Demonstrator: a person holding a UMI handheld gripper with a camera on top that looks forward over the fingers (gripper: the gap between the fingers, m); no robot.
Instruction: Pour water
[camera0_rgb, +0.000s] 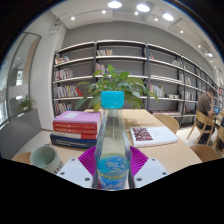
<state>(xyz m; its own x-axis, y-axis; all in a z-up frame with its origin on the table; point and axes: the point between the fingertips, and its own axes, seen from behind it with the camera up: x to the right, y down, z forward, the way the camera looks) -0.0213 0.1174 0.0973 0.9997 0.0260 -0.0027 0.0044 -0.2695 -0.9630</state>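
Observation:
A clear plastic water bottle (113, 140) with a blue cap and a blue label stands upright between my fingers. Both magenta pads (88, 158) press against its sides at the label, so my gripper (113, 166) is shut on it. The bottle rises in front of the table and hides what lies straight ahead. A pale green cup (45, 158) stands on the wooden table (175, 155) to the left of the bottle, near my left finger.
A stack of red and dark books (76, 127) lies behind the cup. An open magazine (152, 135) is to the right. A potted plant (118, 85) stands behind the bottle. Bookshelves (150, 70) line the back wall. Chairs and a seated person (207, 108) are at the right.

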